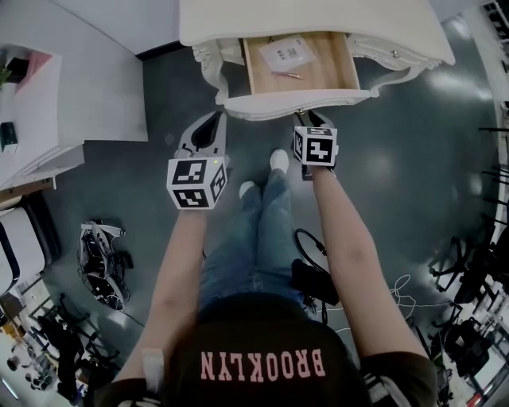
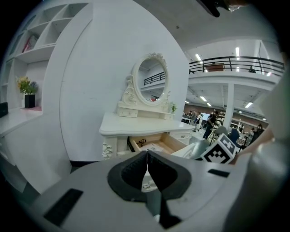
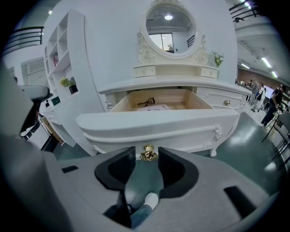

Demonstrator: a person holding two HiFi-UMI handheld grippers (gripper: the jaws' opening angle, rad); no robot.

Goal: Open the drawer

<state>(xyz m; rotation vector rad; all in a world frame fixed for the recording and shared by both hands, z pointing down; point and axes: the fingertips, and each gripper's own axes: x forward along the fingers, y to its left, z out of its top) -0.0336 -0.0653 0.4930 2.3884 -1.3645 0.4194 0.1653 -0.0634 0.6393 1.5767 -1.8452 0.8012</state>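
The white dressing table [image 1: 382,24] has its middle drawer [image 1: 298,103] pulled out, showing a wooden inside with a sheet of paper [image 1: 288,53]. In the right gripper view the drawer front [image 3: 158,124] fills the middle, its gold knob [image 3: 148,153] sitting between the jaws of my right gripper [image 3: 147,157]. The jaws stand open, with a small gap on each side of the knob. My right gripper [image 1: 312,119] sits at the drawer's front edge. My left gripper [image 1: 213,121] hangs to the left of the drawer, off the table. My left gripper's [image 2: 146,159] pads meet, with nothing between them.
A white shelf unit [image 1: 32,119] stands at the left, and a round mirror [image 3: 171,25] tops the table. Cables and gear [image 1: 102,262] lie on the dark floor at the lower left. The person's feet [image 1: 278,161] are just below the drawer front.
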